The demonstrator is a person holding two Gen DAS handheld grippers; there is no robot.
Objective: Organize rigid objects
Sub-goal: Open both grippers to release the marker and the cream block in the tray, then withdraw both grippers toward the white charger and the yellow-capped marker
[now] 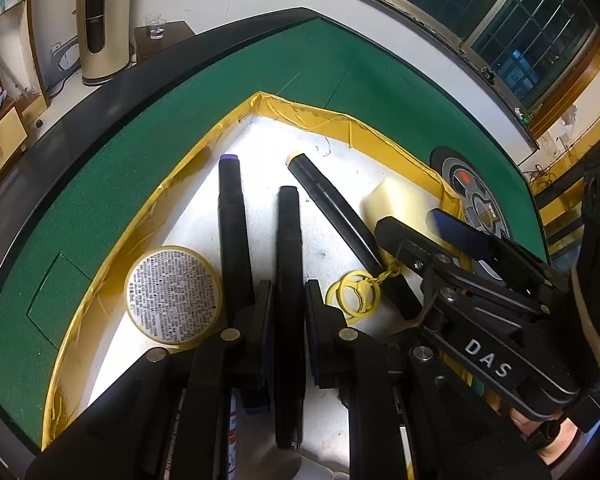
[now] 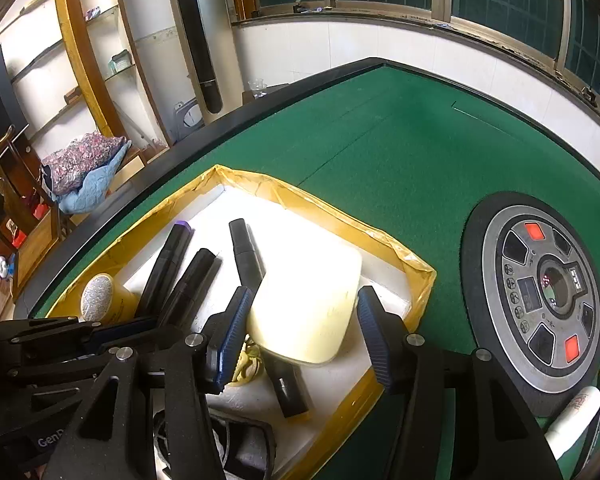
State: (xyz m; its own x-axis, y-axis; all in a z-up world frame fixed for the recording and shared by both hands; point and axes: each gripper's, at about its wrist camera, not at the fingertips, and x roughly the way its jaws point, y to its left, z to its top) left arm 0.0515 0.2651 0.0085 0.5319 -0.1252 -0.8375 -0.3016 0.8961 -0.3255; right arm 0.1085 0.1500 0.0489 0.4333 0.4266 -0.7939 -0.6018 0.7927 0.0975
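Most stuff's already in the tray (image 1: 188, 160): two markers, a tin (image 1: 173, 295), a keyring. The left gripper (image 1: 289, 292) is clamped on the middle marker (image 1: 289, 240) in there, while the right gripper (image 2: 300, 308) sits released around the cream block (image 2: 308, 304), so that's probably next.

table felt (image 2: 400, 152) green | tray rim (image 2: 380, 236) yellow | markers (image 1: 288, 264) black

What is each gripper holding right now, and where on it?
The left gripper is shut on the middle black marker, around mid-barrel. The right gripper straddles the cream block with its pads clear of it, holding nothing.
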